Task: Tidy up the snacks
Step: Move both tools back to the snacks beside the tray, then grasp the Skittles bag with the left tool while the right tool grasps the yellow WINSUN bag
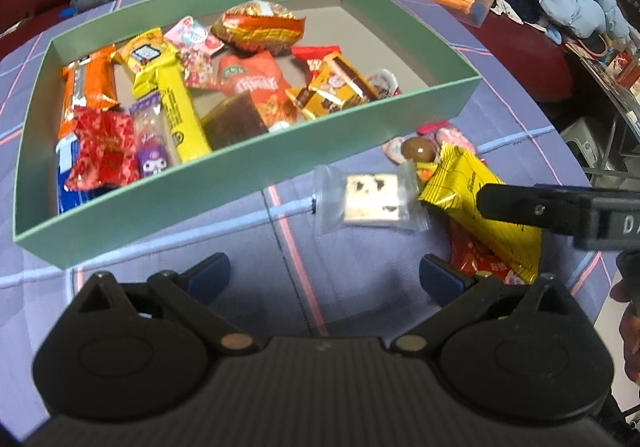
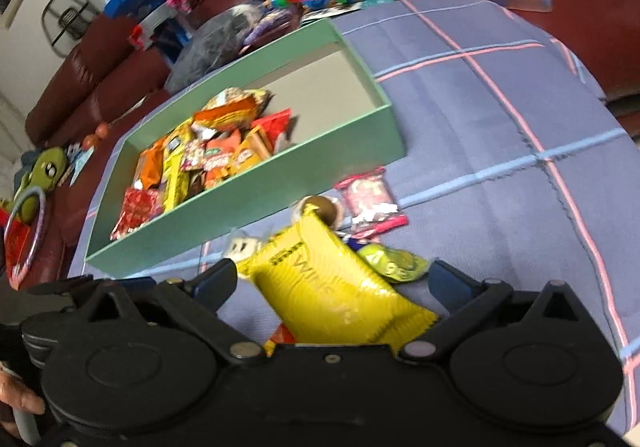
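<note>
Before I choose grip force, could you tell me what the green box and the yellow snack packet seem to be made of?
Green box: probably matte cardboard, with thin flat walls and no glare. Yellow snack packet: likely glossy plastic or foil film, crinkled with bright highlights.

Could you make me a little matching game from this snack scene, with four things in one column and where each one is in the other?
Things:
1. yellow snack bag
2. clear packet with a white square
3. long yellow bar
4. left gripper

Places or states:
A. inside the green box
B. between the open fingers of the right gripper
C. open and empty, above the tablecloth
D. lying alone on the cloth, just outside the box

Pairs: 1-B, 2-D, 3-A, 4-C
</note>
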{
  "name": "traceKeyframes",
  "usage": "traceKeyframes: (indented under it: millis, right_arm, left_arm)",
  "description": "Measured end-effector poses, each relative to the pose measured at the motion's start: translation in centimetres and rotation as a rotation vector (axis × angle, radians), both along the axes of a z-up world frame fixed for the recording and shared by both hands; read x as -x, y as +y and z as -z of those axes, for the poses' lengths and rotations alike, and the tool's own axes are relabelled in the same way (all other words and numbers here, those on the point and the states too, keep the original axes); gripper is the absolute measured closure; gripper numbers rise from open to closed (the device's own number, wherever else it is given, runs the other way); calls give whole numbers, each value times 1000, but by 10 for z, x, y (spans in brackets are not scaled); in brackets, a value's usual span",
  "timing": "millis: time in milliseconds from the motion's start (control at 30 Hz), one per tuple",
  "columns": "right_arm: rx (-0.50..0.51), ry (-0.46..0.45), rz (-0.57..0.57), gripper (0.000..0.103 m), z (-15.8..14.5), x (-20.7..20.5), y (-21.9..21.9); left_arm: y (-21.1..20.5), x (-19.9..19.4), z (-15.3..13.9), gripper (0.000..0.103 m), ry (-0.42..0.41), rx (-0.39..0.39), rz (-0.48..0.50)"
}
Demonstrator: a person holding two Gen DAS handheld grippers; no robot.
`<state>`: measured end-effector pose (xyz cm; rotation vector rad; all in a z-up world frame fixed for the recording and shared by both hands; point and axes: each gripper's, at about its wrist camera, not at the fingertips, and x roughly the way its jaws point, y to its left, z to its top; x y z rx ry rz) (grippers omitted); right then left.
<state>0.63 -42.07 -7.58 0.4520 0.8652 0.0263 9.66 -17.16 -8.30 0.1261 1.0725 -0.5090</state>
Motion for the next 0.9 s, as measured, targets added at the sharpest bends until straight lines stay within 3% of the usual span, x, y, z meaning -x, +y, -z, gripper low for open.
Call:
traceKeyframes:
  millis: [133,233,300,367,533,633,900]
  right_arm:
    - [61,10,-53,0,2,-5,12]
    - [53,21,-83,9,4,-3,18]
    - [67,27,-87,35,5,-3,20]
    - [65,36,-87,43,7,-3,20]
    - [47,36,-68,48,7,0,20]
    - [-23,16,-17,50,1,6,7]
    - [-53,-11,101,50,-5,27,-28]
  left_arm:
    - [2,-1,3,0,13,0,-6]
    - [3,-1,7,0,16,-13,-3]
    - [5,-2,9,0,30,-3,-11]
    - [6,-3,11,0,36,-1,-19]
    - [7,-4,10,0,36,9,-17]
    - [2,-3,8,0,46,18,4]
    - [-38,4,-9,0,58,75,77]
